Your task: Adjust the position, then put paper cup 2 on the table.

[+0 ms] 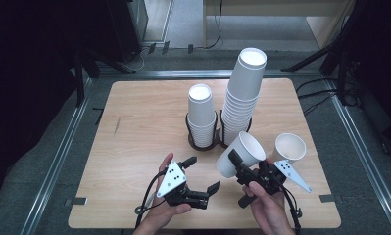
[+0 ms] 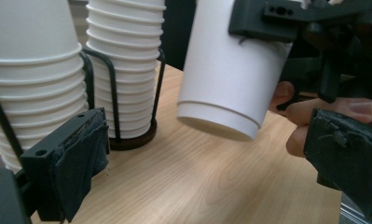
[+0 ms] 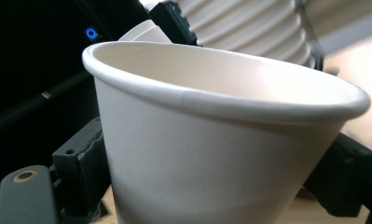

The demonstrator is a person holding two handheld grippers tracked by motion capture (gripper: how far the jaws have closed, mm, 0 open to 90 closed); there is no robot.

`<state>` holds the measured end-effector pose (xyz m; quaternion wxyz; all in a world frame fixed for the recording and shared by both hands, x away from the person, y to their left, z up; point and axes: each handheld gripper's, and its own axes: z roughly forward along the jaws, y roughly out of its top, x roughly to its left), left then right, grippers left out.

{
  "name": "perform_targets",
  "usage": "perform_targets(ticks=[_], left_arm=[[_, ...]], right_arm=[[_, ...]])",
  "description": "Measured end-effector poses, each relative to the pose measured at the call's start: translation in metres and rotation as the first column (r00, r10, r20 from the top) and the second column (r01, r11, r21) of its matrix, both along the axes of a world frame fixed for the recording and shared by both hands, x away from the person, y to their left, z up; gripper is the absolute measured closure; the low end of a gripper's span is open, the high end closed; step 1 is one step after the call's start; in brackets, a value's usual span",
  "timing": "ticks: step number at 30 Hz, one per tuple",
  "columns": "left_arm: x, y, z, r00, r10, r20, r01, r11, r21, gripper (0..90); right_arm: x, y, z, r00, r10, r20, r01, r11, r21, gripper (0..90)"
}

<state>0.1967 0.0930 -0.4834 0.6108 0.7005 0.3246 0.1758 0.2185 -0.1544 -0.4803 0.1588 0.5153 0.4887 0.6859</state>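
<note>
On the near left of the light wooden bench [image 1: 134, 127], the left hand-held gripper [image 1: 203, 175] hovers with its black jaws spread wide and nothing between them; in the left gripper view its padded jaws frame bare wood. Behind it, at mid-bench, stands a short stack of white paper cups [image 1: 201, 115] in a black wire holder [image 1: 202, 139], and just to its right a taller, leaning stack of white paper cups [image 1: 242, 93] sits in a second holder.

Right of the left hand-held gripper, the right hand-held gripper [image 1: 236, 172] is clamped on a single white paper cup [image 1: 241, 153], one jaw on each side of its wall. The cup is tilted, mouth facing up and to the far right, its base lifted clear of the bench, near the foot of the taller stack. Farther right, a loose white paper cup [image 1: 289, 147] stands on the bench, just beyond the right hand.
</note>
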Motion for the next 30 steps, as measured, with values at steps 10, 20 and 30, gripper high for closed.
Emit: perform_targets(ticks=[10, 20, 30], left_arm=[[0.004, 0.012, 0.001, 0.9999, 0.010, -0.013, -0.010, 0.9999, 0.005, 0.5], [0.011, 0.027, -0.001, 0.9981, 0.044, -0.043, -0.044, 0.9990, 0.000, 0.4], [0.014, 0.035, -0.007, 0.9948, 0.077, -0.066, -0.076, 0.9969, 0.018, 0.5]], right_arm=[[-0.006, 0.014, -0.005, 0.9769, -0.053, 0.207, 0.125, 0.929, -0.349, 13.3], [-0.005, 0.025, -0.020, 0.9660, -0.014, 0.258, 0.136, 0.877, -0.461, 13.3], [0.000, 0.033, -0.037, 0.9633, 0.013, 0.268, 0.132, 0.847, -0.515, 13.2]])
